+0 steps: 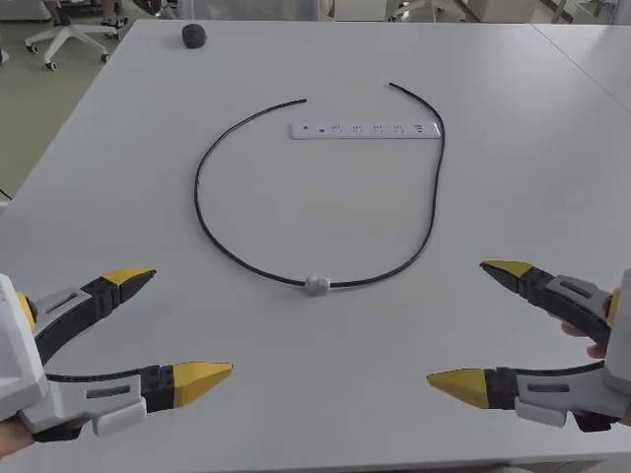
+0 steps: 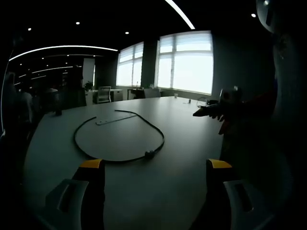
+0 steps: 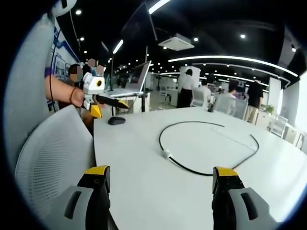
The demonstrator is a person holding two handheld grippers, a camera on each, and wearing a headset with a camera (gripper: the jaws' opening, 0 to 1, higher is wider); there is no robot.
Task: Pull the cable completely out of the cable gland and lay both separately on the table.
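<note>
A long black cable [image 1: 209, 229] lies in a wide loop on the white table [image 1: 513, 197], threaded through a small grey cable gland [image 1: 316, 286] at the loop's near side. The cable [image 2: 158, 133] and gland [image 2: 149, 154] lie ahead in the left gripper view; the cable [image 3: 192, 170] and gland [image 3: 166, 154] also lie ahead in the right gripper view. My left gripper [image 1: 193, 324] hovers open at the near left. My right gripper [image 1: 473, 325] hovers open at the near right. Both are apart from the cable, with nothing between the yellow-tipped jaws.
A white power strip [image 1: 363, 129] lies inside the loop's far side. A dark mouse-like object [image 1: 193, 35] sits at the table's far left corner. Office chairs [image 1: 69, 30] stand beyond the table. Several people stand far off in the right gripper view.
</note>
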